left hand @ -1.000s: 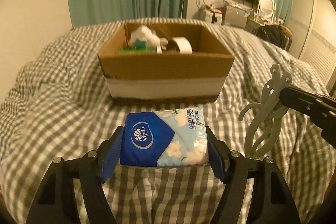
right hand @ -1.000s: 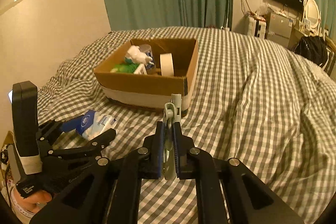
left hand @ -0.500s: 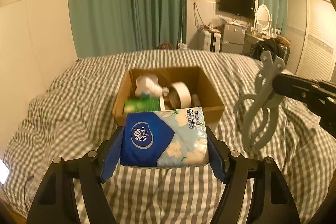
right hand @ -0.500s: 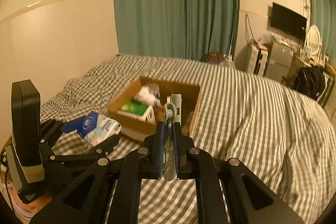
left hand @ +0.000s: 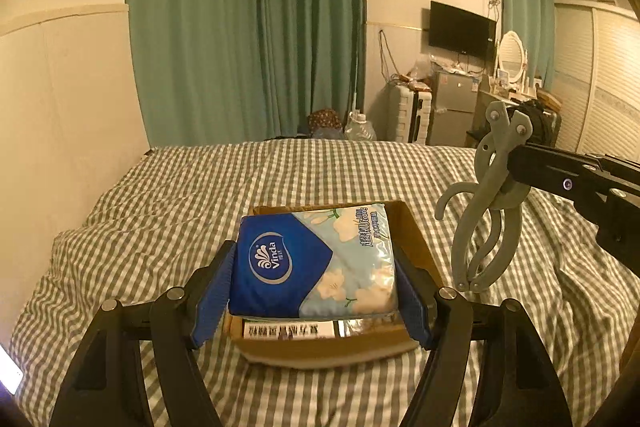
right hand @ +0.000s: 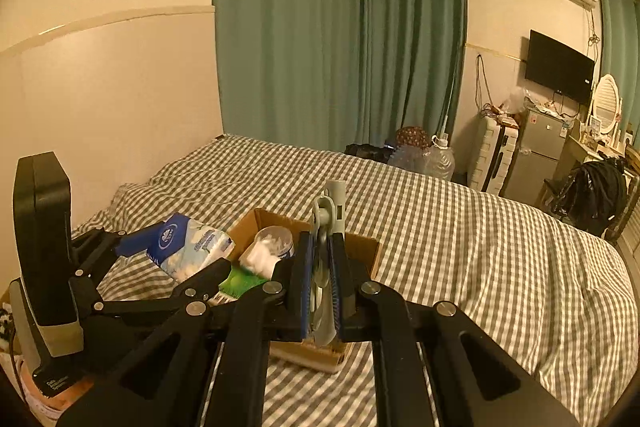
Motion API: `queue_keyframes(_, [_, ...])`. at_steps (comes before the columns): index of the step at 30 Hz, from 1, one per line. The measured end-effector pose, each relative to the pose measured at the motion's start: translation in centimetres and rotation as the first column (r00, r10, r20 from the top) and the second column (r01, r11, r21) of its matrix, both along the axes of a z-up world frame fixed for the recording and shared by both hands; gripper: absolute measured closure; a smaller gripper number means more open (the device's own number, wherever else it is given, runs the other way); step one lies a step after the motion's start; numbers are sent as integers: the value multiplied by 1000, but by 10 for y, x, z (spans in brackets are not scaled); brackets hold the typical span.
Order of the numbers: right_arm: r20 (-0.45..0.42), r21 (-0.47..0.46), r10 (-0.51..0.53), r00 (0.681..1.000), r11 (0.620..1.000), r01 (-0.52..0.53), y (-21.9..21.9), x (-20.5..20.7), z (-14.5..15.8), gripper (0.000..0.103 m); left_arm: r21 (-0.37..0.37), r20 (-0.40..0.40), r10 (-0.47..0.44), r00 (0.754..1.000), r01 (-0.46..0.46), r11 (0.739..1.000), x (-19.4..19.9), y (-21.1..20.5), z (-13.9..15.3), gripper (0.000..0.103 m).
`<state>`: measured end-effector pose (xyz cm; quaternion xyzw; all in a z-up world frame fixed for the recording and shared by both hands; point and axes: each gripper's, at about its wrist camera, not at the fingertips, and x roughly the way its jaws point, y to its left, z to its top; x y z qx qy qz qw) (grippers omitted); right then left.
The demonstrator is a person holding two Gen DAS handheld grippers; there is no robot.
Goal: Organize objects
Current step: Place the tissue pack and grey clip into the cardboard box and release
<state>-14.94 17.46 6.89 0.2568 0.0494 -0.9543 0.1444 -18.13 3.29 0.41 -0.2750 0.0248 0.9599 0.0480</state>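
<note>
A blue and white soft pack of Vinda tissues is pinched between the blue pads of the left gripper and is held above the open brown cardboard box on the grey checked bed cover. A grey plastic folding hook hanger is clamped flat by the right gripper, whose pads are pressed on it, just beside the box. Inside the box a green packet and a white fluffy item are seen.

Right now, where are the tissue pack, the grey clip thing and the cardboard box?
tissue pack (left hand: pixel 316 261): left wrist view, blue printed front.
grey clip (left hand: pixel 480 211): left wrist view, its long arm.
cardboard box (right hand: pixel 360 247): right wrist view, far right wall.
</note>
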Motion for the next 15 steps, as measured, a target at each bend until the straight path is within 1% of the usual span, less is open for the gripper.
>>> queue_keyframes(4, [36, 6, 1, 999, 1000, -1, -2, -32, -15, 95, -10, 26, -7, 1000, 7, 1000, -26, 4, -13, 29])
queue_keyframes(9, [105, -11, -10, 994, 1000, 11, -1, -74, -48, 95, -4, 68, -13, 998, 13, 1000, -52, 14, -38, 29])
queue_keyframes(13, [139, -11, -13, 990, 1000, 14, 0, -95, -71, 95, -5, 111, -31, 993, 31, 1000, -69, 22, -63, 29])
queue_keyframes(15, [157, -13, -16, 987, 1000, 18, 1, -103, -82, 95, 13, 129, -32, 991, 31, 999, -75, 23, -72, 29])
